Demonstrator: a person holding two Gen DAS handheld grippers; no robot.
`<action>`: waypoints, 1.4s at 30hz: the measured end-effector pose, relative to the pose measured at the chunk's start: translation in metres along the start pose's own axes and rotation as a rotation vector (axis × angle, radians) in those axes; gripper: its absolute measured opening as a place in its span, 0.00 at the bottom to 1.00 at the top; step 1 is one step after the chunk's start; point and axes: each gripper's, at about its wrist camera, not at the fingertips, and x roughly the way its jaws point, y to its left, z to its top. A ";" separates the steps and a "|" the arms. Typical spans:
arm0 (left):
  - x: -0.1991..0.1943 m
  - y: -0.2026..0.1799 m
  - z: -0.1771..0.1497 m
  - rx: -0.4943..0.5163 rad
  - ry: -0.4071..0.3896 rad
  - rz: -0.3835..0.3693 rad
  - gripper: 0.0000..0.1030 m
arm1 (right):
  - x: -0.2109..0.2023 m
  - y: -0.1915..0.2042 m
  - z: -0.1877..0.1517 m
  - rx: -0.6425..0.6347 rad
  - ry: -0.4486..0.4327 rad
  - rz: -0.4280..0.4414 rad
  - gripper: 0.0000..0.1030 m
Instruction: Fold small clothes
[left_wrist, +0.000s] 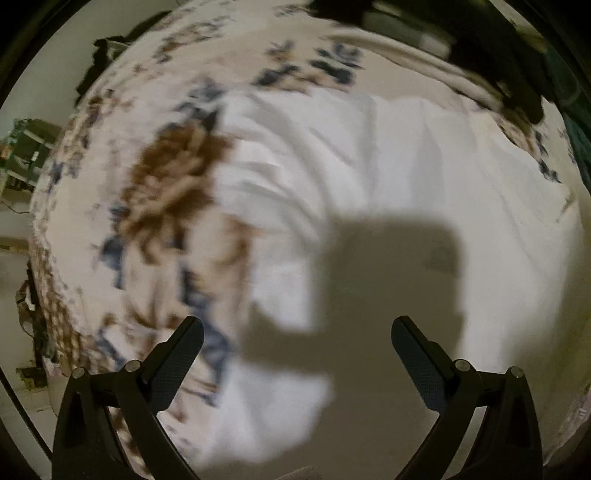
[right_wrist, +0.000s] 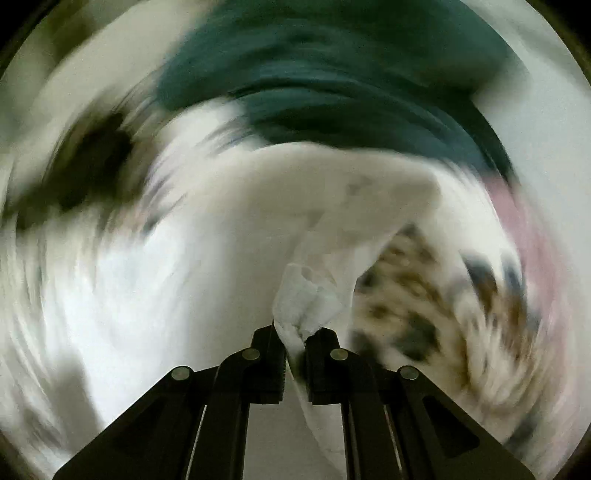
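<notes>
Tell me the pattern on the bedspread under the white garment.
Cream bedspread with brown and navy floral print, clearest in the left wrist view beside the white garment.

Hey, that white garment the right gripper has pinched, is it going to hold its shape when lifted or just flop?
Likely floppy: the white garment bunches into soft folds where the right gripper pinches it. It probably drapes and trails, as it lies wrinkled across the floral bedspread below the open left gripper. It seems light, thin fabric.

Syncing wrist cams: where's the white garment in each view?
Left wrist: white garment spread flat, centre to right, ahead of the open left gripper.
Right wrist: bunched fold pinched in the right gripper, lower centre.
Shared landmark: floral bedspread.
</notes>
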 end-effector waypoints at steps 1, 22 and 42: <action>-0.003 0.009 -0.002 0.002 -0.011 0.016 1.00 | 0.000 0.019 -0.004 -0.078 0.001 -0.009 0.08; 0.098 0.151 0.034 -0.660 0.088 -0.603 1.00 | 0.017 0.024 -0.109 0.330 0.447 0.250 0.58; 0.015 -0.049 0.000 0.346 -0.133 -0.503 0.09 | -0.004 -0.042 -0.140 0.487 0.460 0.194 0.58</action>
